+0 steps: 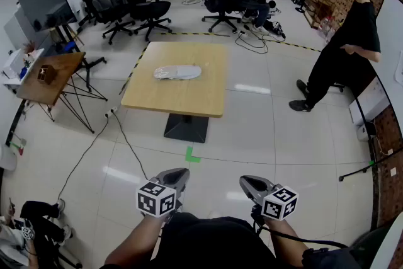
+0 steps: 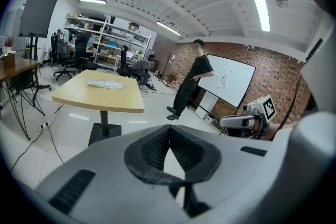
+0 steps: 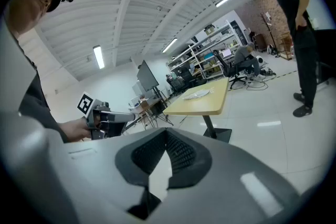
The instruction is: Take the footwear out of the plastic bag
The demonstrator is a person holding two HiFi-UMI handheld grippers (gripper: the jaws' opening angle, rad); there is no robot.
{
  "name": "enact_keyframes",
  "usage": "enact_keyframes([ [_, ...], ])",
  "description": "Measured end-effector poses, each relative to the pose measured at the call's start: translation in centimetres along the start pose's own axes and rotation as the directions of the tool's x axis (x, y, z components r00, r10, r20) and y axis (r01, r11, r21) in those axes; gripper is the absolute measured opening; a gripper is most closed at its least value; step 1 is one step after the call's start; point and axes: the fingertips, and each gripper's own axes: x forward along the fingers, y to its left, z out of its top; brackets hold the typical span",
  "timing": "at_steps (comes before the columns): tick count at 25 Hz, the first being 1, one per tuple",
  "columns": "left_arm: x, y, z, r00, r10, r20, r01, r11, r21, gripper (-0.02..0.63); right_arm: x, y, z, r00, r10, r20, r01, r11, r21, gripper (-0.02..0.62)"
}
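The left gripper (image 1: pixel 179 173) is closed: in the left gripper view its two ribbed black pads (image 2: pixel 157 148) meet along a single seam at the tips, with nothing between them. Only the bare floor shows through the gap below the seam. The right gripper (image 1: pixel 248 182) is in the same condition. In the right gripper view its jaws are together at the tips, the pads (image 3: pixel 181 153) are in contact, and no object is clamped. Both grippers are held low and close to the person's body, side by side but apart, each with its marker cube facing up in the head view. Neither gripper touches anything in the scene. The plastic bag (image 1: pixel 177 72) lies flat on the far half of the light wooden table (image 1: pixel 189 101), which stands on a single dark pedestal base well ahead of both grippers, beyond a stretch of tiled floor and a green tape mark (image 1: pixel 192 154). The bag is clear and holds a pale, elongated shape consistent with the footwear; finer detail is too small to resolve. A person in dark clothing (image 1: pixel 343 47) stands to the right of the table, clear of it. Office chairs (image 1: pixel 141 6) stand beyond the table.
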Motion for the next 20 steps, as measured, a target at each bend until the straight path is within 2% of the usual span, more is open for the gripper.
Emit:
enact_keyframes([
  [4,1.7,-0.6,0.5,1.000,-0.002,0.004,0.002,1.000,0.000,0.008,-0.7,-2.0,0.2,1.000,-0.010,0.004,0.010,1.000,0.002,0.003],
  [10,3.3,-0.4,0.8,0.999,-0.011,-0.032,0.012,1.000,0.005,0.008,-0.3,-4.1,0.3,1.000,-0.025,0.007,0.024,0.999,0.045,0.003],
  [16,5.9,2.9,2.2,0.999,-0.012,-0.049,0.011,1.000,-0.021,0.008,3.3,-6.2,2.0,1.000,-0.020,-0.013,0.020,0.998,0.058,0.003],
  [20,8.7,6.4,4.8,0.998,-0.025,-0.052,0.023,0.999,-0.037,0.008,6.7,-8.4,4.6,0.998,-0.031,-0.049,0.033,0.999,0.043,0.003],
])
